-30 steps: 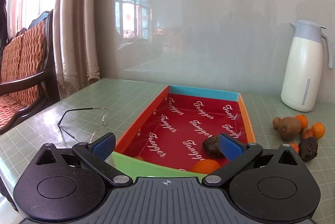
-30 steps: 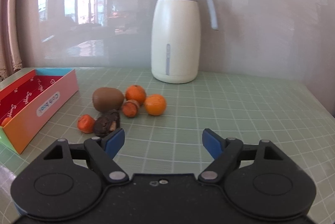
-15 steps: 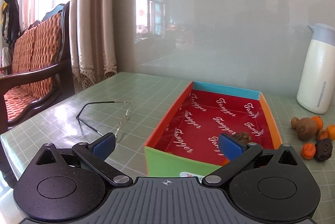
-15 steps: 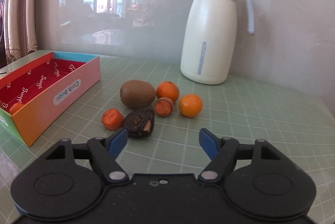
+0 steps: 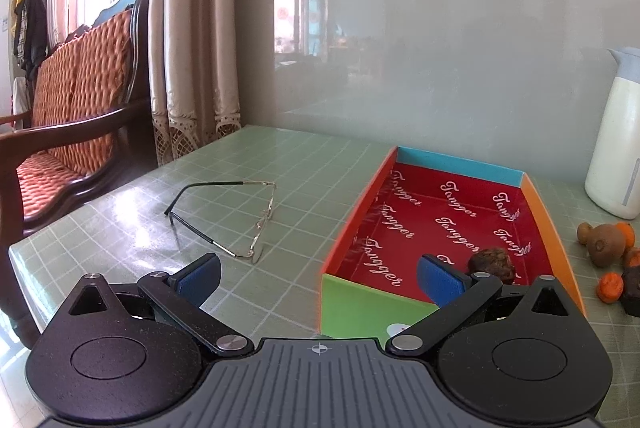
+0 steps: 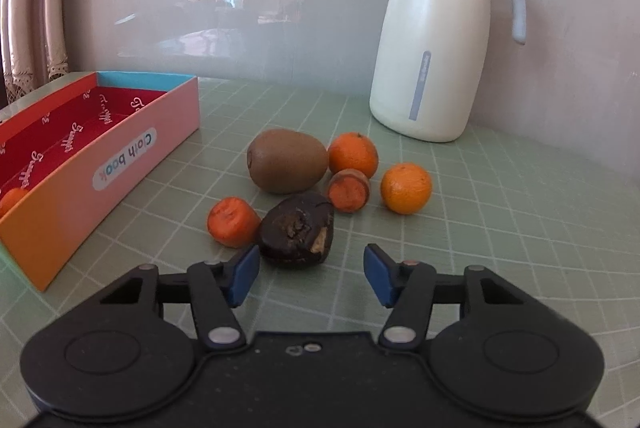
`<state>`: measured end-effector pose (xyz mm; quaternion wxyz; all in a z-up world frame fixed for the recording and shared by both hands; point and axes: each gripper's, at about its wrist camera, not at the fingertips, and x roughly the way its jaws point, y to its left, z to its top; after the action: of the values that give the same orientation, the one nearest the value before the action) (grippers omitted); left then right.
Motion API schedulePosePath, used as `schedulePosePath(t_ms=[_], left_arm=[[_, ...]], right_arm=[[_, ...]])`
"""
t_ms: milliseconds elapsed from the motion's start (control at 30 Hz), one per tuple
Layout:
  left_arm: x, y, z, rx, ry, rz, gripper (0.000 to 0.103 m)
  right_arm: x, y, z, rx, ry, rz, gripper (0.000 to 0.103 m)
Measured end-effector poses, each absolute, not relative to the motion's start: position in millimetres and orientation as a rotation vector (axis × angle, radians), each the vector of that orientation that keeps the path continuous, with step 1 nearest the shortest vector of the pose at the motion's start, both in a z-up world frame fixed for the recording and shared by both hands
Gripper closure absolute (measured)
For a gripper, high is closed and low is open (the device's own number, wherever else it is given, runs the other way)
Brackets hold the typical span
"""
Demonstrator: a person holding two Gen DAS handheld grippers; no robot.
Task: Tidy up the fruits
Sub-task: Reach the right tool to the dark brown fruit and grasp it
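The right gripper (image 6: 307, 274) hovers wide open and empty just short of a dark shrivelled fruit (image 6: 297, 229); beyond lie a kiwi (image 6: 287, 161) and small oranges (image 6: 406, 187). The left gripper (image 5: 318, 278), equally spread and empty, faces the red-lined box (image 5: 550, 228) holding a brown fruit (image 5: 491, 264).

My left gripper (image 5: 318, 278) is spread wide, blue pads (image 5: 438, 284) far apart with nothing between them — it hangs level, a little above the surface. My right gripper (image 6: 311, 274) is also parted and empty, held low and pointing forward.
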<state>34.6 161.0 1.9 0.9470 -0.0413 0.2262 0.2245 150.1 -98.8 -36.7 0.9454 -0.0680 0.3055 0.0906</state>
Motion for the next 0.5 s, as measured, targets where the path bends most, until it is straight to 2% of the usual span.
schedulePosePath(t_ms=[233, 267, 300, 500], left_arm=[[33, 170, 1, -0.087, 0.469, 0.471, 0.0], [32, 172, 1, -0.093, 0.469, 0.473, 0.0], [32, 174, 1, -0.1, 0.468, 0.474, 0.0], [31, 174, 2, -0.106, 0.464, 0.471, 0.0]], right_arm=[[165, -92, -40, -0.12, 0.636, 0.19, 0.049], [165, -92, -39, -0.116, 0.638, 0.196, 0.051], [165, -92, -38, -0.115, 0.64, 0.204, 0.06], [160, -93, -31, -0.114, 0.61, 0.195, 0.061]])
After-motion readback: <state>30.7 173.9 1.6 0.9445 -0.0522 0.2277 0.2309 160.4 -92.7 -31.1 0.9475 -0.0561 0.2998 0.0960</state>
